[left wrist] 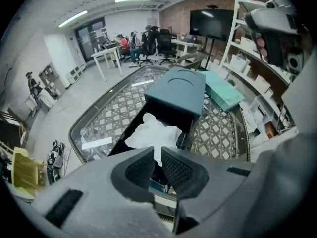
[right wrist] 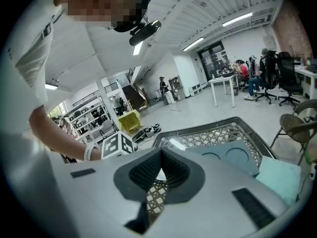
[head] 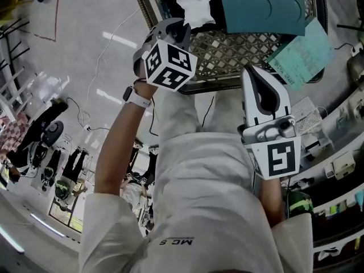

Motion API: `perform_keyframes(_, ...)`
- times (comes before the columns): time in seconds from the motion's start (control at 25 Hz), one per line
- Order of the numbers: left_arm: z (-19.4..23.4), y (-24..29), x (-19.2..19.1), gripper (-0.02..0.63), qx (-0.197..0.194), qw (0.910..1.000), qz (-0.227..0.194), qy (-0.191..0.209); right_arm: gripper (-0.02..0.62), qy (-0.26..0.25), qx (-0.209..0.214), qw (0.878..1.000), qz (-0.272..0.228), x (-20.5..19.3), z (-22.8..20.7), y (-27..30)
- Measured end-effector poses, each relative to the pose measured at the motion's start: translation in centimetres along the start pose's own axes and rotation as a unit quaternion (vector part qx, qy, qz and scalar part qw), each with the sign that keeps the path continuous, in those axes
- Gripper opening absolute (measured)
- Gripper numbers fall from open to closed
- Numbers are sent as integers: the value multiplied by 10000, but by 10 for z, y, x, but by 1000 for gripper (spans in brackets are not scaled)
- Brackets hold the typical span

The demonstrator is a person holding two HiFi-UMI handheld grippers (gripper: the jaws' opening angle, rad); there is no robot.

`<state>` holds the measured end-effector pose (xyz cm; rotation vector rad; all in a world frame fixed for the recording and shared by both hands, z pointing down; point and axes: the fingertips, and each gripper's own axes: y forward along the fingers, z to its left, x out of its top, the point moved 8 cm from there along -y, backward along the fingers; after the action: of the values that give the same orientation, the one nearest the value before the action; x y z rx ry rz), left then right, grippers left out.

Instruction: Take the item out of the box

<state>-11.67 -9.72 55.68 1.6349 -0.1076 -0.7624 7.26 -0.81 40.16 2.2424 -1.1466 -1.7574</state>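
An open black box (left wrist: pixel 130 131) lies on the lattice-topped table (head: pixel 227 56) with a crumpled white item (head: pixel 196 10) (left wrist: pixel 153 134) inside it. Its teal lid (head: pixel 261 7) (left wrist: pixel 178 90) stands raised behind the item. My left gripper (head: pixel 177 32) (left wrist: pixel 157 165) hovers above the box's near edge. Its jaws are shut to a thin slit and hold nothing. My right gripper (head: pixel 254 73) (right wrist: pixel 159 170) stays lower at the table's near edge, to the right of the box. It is shut and empty.
A teal sheet (head: pixel 301 56) (right wrist: pixel 277 177) lies right of the box, over the table's rim. White shelves (left wrist: pixel 257 78) with small goods stand to the right. People sit at desks (right wrist: pixel 233 81) far across the room.
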Motion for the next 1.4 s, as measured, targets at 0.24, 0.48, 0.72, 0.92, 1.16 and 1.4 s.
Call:
perform_keyframes(0.24,0,23,-1,84,-338,9979,471,304,15,97,-58,9999,81,-7,-9,0)
perform_keyframes(0.48,3,35,-4,84,-515,9923,908,672,15,153,-26,9998,98,-7,-10,2)
perform_keyframes(0.72,3,52,-6,63,-565,9813,1464,1119,15,242,-36,9997,56,-7,-11,6)
perform_keyframes(0.92,6,55,-9,49,-453,9805,1655,958,15,392,-59,9992,-12,-3,-13,8)
perform_keyframes(1.16,8,51,-3,25,-470,9837,1576,722,15,383,-56,9992,-70,-1,-12,5)
perform_keyframes(1.4,9,47,-2,25,-412,9873,1434,544,15,362,-46,9993,-63,-3,-11,2)
